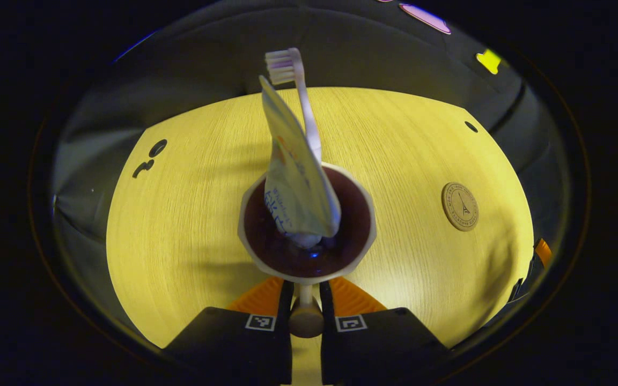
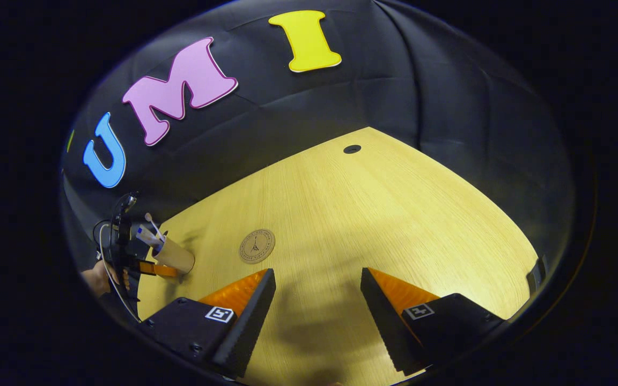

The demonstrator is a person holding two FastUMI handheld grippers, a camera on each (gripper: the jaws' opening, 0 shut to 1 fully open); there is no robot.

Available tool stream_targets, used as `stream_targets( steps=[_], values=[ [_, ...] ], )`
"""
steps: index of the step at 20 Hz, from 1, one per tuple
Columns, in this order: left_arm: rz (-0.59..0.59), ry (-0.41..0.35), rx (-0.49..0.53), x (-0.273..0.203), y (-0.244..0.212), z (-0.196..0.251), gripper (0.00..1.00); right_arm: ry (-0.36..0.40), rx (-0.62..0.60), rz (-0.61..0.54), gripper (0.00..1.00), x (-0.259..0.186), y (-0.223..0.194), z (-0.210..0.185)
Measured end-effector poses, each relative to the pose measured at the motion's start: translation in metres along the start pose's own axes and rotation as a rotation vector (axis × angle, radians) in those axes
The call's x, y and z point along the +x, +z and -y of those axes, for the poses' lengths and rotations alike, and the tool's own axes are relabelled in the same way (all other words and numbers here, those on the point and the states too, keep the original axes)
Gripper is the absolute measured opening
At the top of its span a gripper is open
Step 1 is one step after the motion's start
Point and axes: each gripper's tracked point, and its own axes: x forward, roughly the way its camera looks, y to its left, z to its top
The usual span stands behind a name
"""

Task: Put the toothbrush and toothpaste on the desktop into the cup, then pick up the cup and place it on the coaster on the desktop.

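Note:
A beige cup [image 1: 365, 236] with a dark inside stands on the wooden desktop [image 1: 191, 225] right in front of my left gripper [image 1: 306, 287]. Its fingers are shut on the cup's handle [image 1: 306, 317]. A toothpaste tube [image 1: 295, 182] and a white toothbrush [image 1: 304, 102] stand upright in the cup, bristles at the top. The round brown coaster [image 1: 460, 206] lies bare to the cup's right. In the right gripper view, my right gripper [image 2: 317, 276] hangs open over the desktop. The coaster [image 2: 257, 246] lies just beyond its left finger. The cup [image 2: 174, 256] is far left.
Round cable holes [image 1: 470, 126] mark the desktop's far side, and another hole [image 2: 352, 149] lies near the far edge in the right gripper view. A hand [image 2: 97, 279] holds the left gripper at the far left. The black cloth wall rises behind the table.

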Motion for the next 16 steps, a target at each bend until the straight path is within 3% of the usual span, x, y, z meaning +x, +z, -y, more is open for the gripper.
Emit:
stream_targets(
  steps=[1, 5, 6, 8, 16],
  values=[
    [0.017, -0.001, 0.01, -0.006, 0.003, 0.0, 0.26, 0.0, -0.004, -0.002, 0.98, 0.0, -0.001, 0.001],
    [0.056, -0.042, 0.039, -0.03, 0.021, 0.023, 0.25, 0.004, -0.012, -0.003, 0.98, 0.0, 0.0, 0.001],
    [0.064, -0.049, 0.056, -0.034, 0.026, 0.029, 0.3, 0.005, -0.01, -0.001, 0.98, -0.001, 0.002, 0.0],
    [0.087, -0.066, 0.099, -0.043, 0.036, 0.048, 0.25, 0.006, -0.01, 0.001, 0.98, 0.0, 0.002, 0.001],
    [0.082, -0.198, 0.256, -0.036, 0.062, 0.156, 0.25, 0.03, 0.011, 0.019, 0.98, -0.001, 0.007, -0.007]
  ],
)
